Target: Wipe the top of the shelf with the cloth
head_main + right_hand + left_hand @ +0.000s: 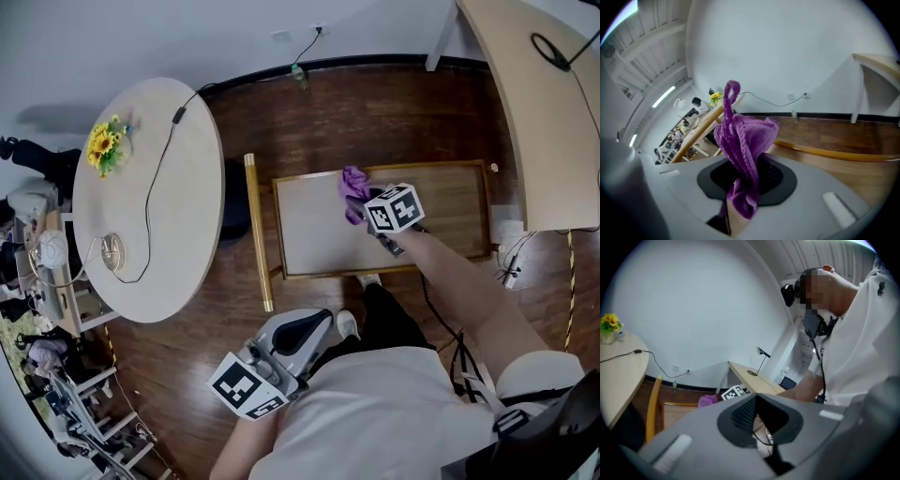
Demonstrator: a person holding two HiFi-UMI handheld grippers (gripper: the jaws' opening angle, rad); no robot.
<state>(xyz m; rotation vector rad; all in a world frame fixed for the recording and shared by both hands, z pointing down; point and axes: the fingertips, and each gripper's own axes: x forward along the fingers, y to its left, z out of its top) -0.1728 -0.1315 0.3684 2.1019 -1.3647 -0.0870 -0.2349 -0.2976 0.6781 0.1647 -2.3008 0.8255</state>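
Note:
The shelf top is a wood-framed rectangle with a pale panel, in the middle of the head view. A purple cloth is bunched over its far edge. My right gripper is shut on the purple cloth, which sticks out past the right gripper's jaws. The shelf's wooden rim runs just beyond. Whether the cloth touches the panel I cannot tell. My left gripper is held low by the person's body, short of the shelf. The left gripper looks shut and holds nothing.
A round pale table at the left carries sunflowers and a black cable. A wooden pole lies along the shelf's left side. A light desk stands at the upper right. Cluttered racks fill the lower left corner.

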